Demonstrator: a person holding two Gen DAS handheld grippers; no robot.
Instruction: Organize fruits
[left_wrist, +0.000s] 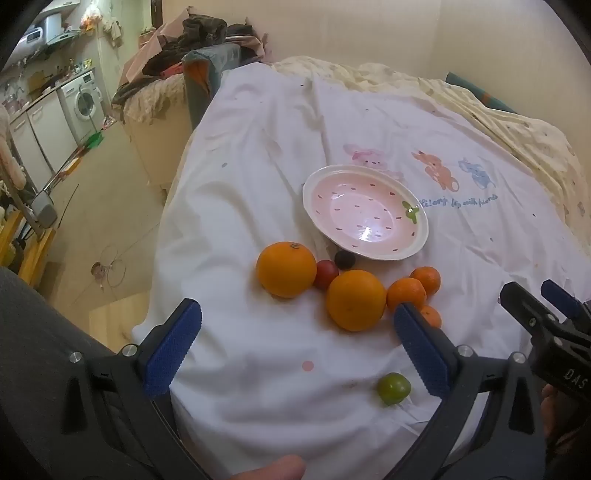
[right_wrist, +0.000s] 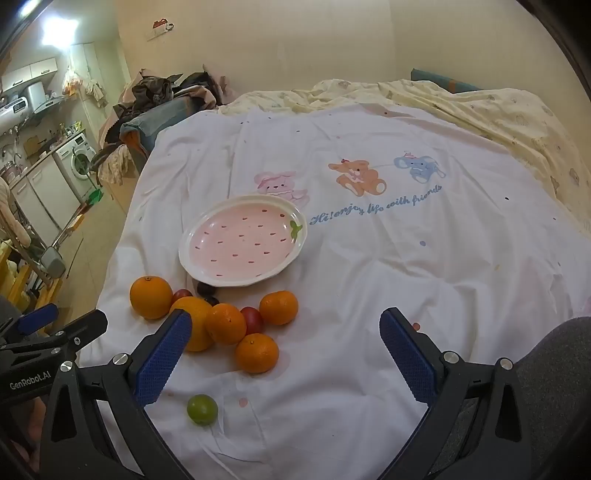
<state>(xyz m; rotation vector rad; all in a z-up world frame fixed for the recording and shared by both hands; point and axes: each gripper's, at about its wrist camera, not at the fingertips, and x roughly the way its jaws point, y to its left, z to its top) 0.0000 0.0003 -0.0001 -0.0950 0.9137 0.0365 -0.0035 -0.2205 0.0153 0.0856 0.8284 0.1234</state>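
Both grippers hover over the bed (right_wrist: 369, 280), left gripper (left_wrist: 295, 332) and right gripper (right_wrist: 286, 341) fingers wide, nothing held. Fruit all loose on the sheet beside the empty pink plate (right_wrist: 295, 251): big oranges (left_wrist: 286, 269), mandarins (right_wrist: 256, 352), green plum (right_wrist: 202, 410). Likely firm, round, prone to roll on soft bedding; grip across the widest middle. Plate looks ceramic, fragile.

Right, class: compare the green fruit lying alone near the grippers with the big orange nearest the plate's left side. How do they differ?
The green fruit is much smaller than the big orange. The green fruit lies alone on the sheet; the orange touches a red fruit in the cluster. The colours differ: green against orange. Both are round and not yet on the plate.
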